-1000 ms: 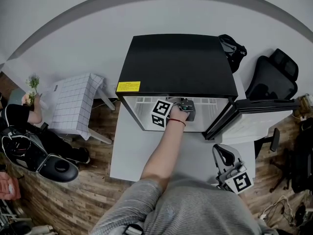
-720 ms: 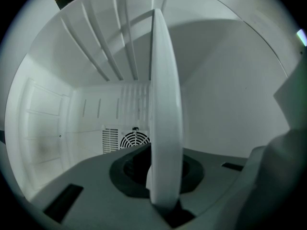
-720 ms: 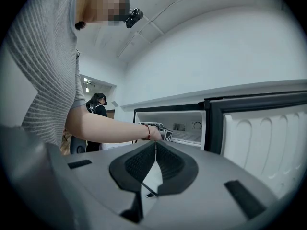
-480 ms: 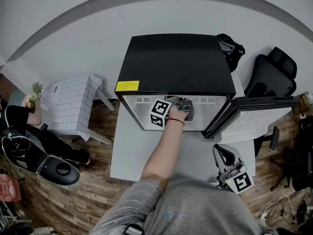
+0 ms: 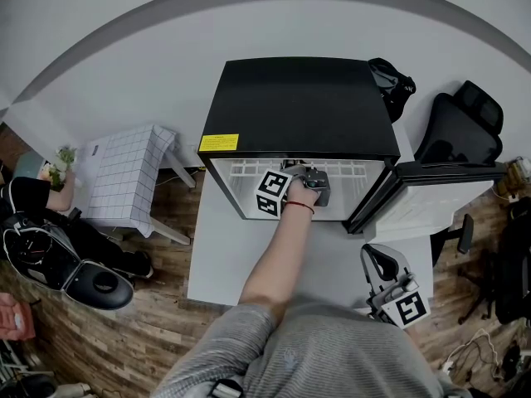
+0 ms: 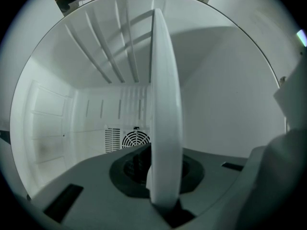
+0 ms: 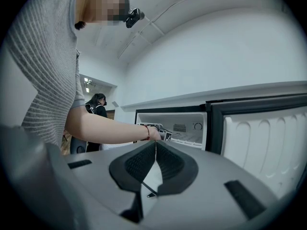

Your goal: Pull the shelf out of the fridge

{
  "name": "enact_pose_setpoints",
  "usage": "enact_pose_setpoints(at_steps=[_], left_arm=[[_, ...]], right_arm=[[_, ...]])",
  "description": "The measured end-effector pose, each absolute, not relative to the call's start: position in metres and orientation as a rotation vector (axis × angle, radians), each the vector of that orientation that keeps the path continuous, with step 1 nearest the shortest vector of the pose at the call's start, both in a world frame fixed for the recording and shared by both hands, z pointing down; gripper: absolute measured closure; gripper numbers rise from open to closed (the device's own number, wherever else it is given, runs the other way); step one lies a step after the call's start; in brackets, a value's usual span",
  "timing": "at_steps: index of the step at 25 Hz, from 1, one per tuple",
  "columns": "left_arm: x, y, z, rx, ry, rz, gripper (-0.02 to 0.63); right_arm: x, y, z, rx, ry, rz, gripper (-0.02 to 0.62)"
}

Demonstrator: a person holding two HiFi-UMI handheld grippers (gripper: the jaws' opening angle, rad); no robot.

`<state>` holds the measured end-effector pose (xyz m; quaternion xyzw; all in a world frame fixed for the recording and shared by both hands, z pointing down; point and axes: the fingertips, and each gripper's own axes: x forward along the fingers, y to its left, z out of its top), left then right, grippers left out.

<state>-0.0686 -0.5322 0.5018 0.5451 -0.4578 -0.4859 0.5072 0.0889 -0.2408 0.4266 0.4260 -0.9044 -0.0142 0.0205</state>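
Note:
A black mini fridge [image 5: 299, 106] stands with its door [image 5: 440, 177] swung open to the right. The white wire shelf [image 5: 241, 169] shows as a grid along the fridge's opening. My left gripper [image 5: 309, 175] reaches into that opening and is shut on the shelf's front edge. In the left gripper view the shelf [image 6: 165, 104] runs edge-on between the jaws, and the fridge's white back wall with its fan grille [image 6: 136, 139] lies behind. My right gripper [image 5: 377, 259] rests low at the right, away from the fridge. Its jaws [image 7: 156, 150] are shut with nothing between them.
A white mat [image 5: 224, 247] lies in front of the fridge. A white gridded table [image 5: 124, 177] stands at the left, with a seated person [image 5: 33, 197] beyond it. An office chair [image 5: 460, 127] is behind the open door, and a black item [image 5: 394, 81] is next to the fridge's back corner.
A little more of the shelf's white grid shows at the fridge's opening than a second ago. The left gripper keeps its hold and the right gripper has stayed put.

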Motion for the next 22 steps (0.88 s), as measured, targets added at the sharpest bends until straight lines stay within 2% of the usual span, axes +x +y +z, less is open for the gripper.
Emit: enact_pose_setpoints(at_steps=[22], left_arm=[[-0.069,-0.514,0.503,1.314,-1.101,-1.174,0.551]], right_arm=[[0.085,-0.232,0.426,1.313,-2.816,-0.049,0.581]])
